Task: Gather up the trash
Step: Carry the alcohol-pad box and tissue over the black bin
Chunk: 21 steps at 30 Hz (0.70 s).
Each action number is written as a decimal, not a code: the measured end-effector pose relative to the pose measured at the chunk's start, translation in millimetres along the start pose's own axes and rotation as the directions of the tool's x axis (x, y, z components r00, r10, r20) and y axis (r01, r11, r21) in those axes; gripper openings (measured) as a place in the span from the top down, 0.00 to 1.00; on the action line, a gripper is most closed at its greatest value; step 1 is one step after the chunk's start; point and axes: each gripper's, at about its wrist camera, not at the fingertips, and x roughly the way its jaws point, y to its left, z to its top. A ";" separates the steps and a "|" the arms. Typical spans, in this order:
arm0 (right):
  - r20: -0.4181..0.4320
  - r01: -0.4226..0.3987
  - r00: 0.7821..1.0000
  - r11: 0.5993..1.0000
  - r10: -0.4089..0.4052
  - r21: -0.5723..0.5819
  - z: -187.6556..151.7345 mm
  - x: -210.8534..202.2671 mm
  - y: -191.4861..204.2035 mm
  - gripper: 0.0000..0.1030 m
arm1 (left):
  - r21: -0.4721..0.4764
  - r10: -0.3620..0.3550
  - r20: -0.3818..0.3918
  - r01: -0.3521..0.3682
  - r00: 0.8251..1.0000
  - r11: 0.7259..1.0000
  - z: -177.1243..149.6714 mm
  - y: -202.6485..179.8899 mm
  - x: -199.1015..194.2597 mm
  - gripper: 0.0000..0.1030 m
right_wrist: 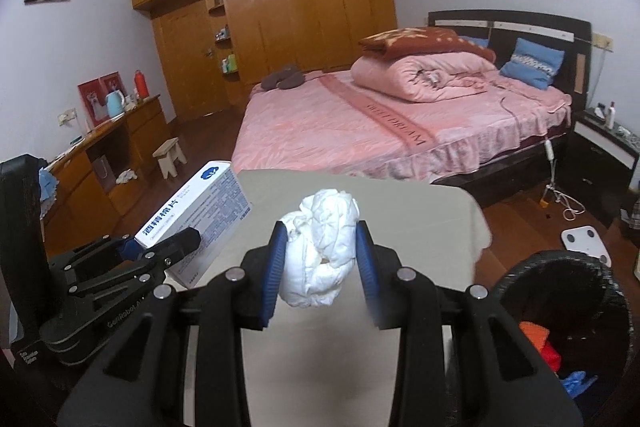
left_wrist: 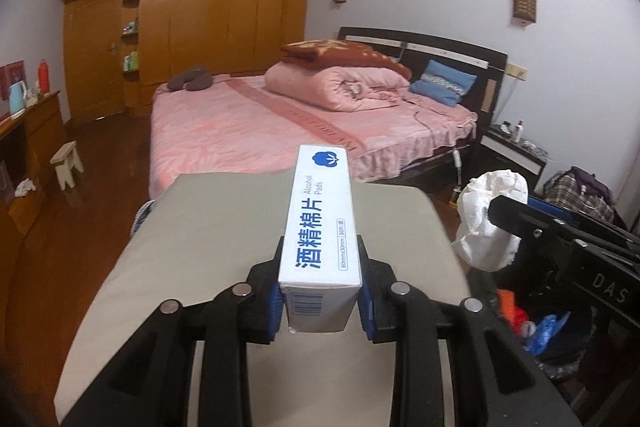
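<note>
Two loads up | left gripper (left_wrist: 320,291) clamps alcohol pads box (left_wrist: 320,227) above table (left_wrist: 200,227) | right gripper (right_wrist: 322,263) squeezes crumpled tissue (right_wrist: 320,251) | risk: tissue slips short of bin (right_wrist: 560,267) at right

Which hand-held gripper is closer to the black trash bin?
The right hand-held gripper. It holds the crumpled tissue over the grey table, with the black trash bin just to its right. The left hand-held gripper, holding the alcohol pads box, is farther left.

Dim indoor light, fisheye-bent edges, dark corners
</note>
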 end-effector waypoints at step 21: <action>0.056 0.177 0.982 0.979 -0.183 0.097 -19.6 -84.4 -109.1 0.67 | 0.105 -0.177 0.012 0.175 0.984 0.979 6.5 -131.9 5.9 0.71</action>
